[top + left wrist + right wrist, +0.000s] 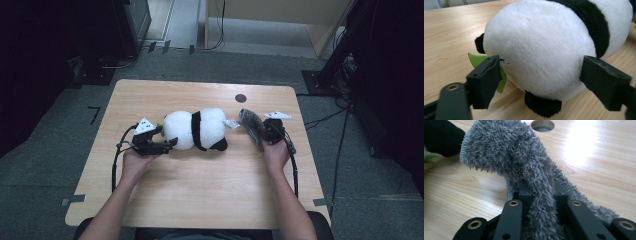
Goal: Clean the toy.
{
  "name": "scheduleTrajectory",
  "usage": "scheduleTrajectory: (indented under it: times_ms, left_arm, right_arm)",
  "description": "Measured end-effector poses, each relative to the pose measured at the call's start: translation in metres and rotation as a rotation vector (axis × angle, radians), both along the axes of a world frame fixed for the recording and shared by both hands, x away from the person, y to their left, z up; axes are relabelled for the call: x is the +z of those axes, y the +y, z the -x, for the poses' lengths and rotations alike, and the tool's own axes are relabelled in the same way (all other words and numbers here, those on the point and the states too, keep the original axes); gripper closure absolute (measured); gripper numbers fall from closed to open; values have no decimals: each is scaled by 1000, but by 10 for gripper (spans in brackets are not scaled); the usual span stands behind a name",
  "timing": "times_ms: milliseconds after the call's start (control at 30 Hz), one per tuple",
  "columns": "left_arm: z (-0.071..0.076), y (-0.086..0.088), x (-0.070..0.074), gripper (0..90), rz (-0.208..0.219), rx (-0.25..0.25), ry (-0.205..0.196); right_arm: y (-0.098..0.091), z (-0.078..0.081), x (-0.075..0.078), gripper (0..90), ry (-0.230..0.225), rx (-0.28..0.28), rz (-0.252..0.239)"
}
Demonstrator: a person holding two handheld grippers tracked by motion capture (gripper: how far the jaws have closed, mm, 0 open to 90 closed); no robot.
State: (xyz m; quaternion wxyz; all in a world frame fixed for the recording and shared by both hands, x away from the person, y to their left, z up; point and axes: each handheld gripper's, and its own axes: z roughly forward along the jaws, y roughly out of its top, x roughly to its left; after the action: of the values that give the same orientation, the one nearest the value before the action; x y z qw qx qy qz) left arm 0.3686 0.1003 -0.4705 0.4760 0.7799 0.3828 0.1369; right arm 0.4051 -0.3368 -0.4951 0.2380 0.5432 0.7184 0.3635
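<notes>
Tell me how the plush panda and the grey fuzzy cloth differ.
The plush panda is round, stuffed, white with black parts; the grey fuzzy cloth is flat, limp and shaggy. The panda sits between the left gripper's open jaws; the cloth is pinched in the right gripper's shut jaws. Both are soft and on the wooden table.

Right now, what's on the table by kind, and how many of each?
Plush panda: 1
Grey fuzzy cloth: 1
Grippers: 2 (left, right)
Total: 4
</notes>
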Motion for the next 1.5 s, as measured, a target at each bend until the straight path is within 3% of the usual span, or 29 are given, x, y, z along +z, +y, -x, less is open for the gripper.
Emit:
scheduleTrajectory:
  times_ms: [167, 233, 400, 567, 767, 1000, 1133, 1300, 1500]
  left_arm:
    - [-4, -5, 1, 47, 51, -28, 1]
    - [-7, -9, 1, 7, 46, -14, 3]
    - [-15, -10, -3, 0, 112, 5, 38]
    - [-14, -17, -6, 0, 42, 16, 7]
    - [-16, -18, -13, 0, 51, 16, 37]
    - [-13, -18, -21, 83, 60, -4, -2]
    - [-13, -17, -21, 116, 64, -4, 6]
    - [-12, -18, -19, 157, 57, 2, 17]
    - [-10, -19, -16, 199, 46, 13, 20]
  right_arm:
    - [5, 2, 17, 760, -19, 40, 11]
    - [7, 2, 24, 761, -12, 53, -3]
    - [15, 0, 42, 760, -21, 92, -9]
    - [25, -2, 59, 758, -34, 130, -22]
    - [43, -3, 75, 757, -44, 185, -26]
    - [61, -9, 100, 755, -49, 243, -31]
    - [73, -16, 113, 754, -54, 271, -25]
    - [96, -28, 124, 753, -11, 319, -5]
    - [125, -39, 133, 748, 2, 367, 12]
